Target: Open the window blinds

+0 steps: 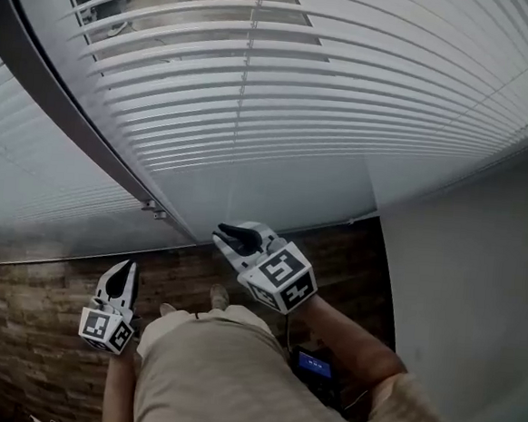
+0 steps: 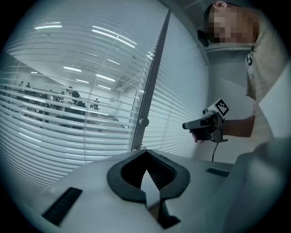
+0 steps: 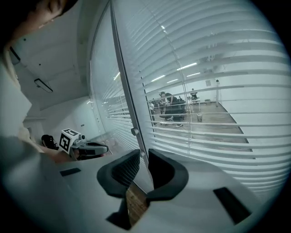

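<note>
Head view showed my left tool (image 1: pixel 129 266) low at the left, jaws pressed together on nothing, seemingly parked clear with no job yet. The dark window frame (image 2: pixel 154 73) divided the two panes. My right tool (image 1: pixel 224 236) sat higher, near the lower edge of the blinds (image 1: pixel 346 94), jaws a narrow gap apart with nothing visibly pinched, probably seeking the control. The blinds hung fully lowered across the window, slats half-tilted.

Light: cool daylight came through the blinds (image 1: pixel 345 103) | below stayed dim | gripper views: fisheye-bent, corners black
</note>
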